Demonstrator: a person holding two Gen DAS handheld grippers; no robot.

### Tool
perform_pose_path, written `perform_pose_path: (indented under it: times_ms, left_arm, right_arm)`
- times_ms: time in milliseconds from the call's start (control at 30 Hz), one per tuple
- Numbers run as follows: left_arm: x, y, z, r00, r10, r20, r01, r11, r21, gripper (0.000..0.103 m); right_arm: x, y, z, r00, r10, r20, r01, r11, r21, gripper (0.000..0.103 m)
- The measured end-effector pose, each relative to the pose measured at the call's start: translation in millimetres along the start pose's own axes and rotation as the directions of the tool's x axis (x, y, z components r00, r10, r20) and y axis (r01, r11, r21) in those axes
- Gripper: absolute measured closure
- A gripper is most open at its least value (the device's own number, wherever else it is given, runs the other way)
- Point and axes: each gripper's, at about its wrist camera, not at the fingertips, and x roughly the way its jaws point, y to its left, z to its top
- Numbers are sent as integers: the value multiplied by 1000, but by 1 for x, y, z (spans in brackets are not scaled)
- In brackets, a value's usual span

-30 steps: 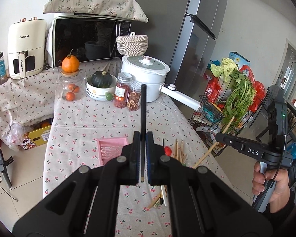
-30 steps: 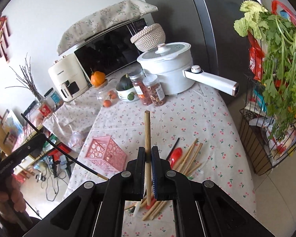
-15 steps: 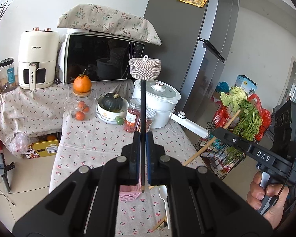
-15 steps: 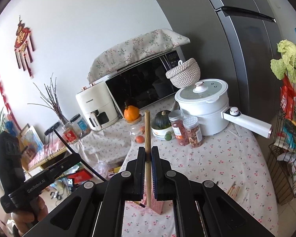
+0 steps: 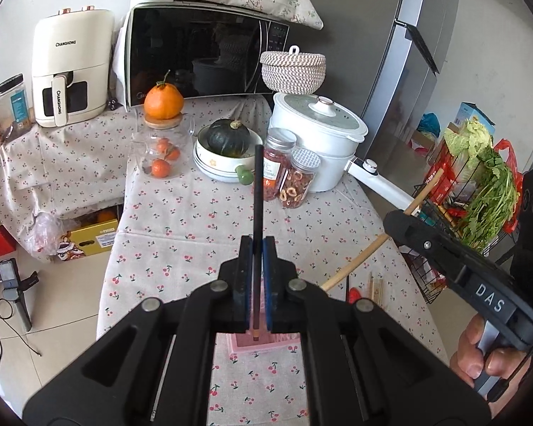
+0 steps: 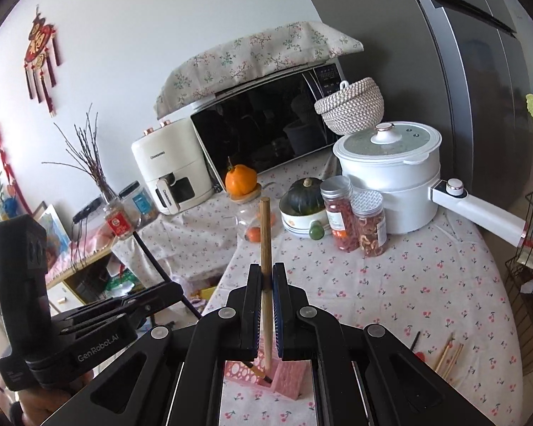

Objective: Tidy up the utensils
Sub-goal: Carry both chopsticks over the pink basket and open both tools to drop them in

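Right wrist view shows both chopstick tips inside the pink basket (image 6: 287, 376): the right gripper (image 6: 266, 284) clamps a wooden chopstick (image 6: 265, 248), the left gripper (image 5: 256, 248) a black chopstick (image 5: 257, 191). Left wrist view hides most of the basket but shows spare chopsticks (image 5: 375, 285) lying on the table (image 5: 195, 220).

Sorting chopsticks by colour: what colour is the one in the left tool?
Black chopstick, clearest in the left wrist view.

"CHANGHONG" on air fryer (image 5: 69, 67); "DAS" on right gripper (image 5: 407, 225)
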Motion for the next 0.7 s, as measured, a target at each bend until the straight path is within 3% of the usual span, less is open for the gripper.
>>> perform_pose_path:
  times_ms: [267,700]
  left_arm:
    - [21,7,0,998,-2,-59,1,1000,-26,97]
    - [31,12,4,999,-14,-38,12,998,-59,97]
  right_arm:
    - [39,-10,-13,994,-28,-108,31,999,28,97]
    - [57,-22,-17,992,-12,-129,24,995,95,95]
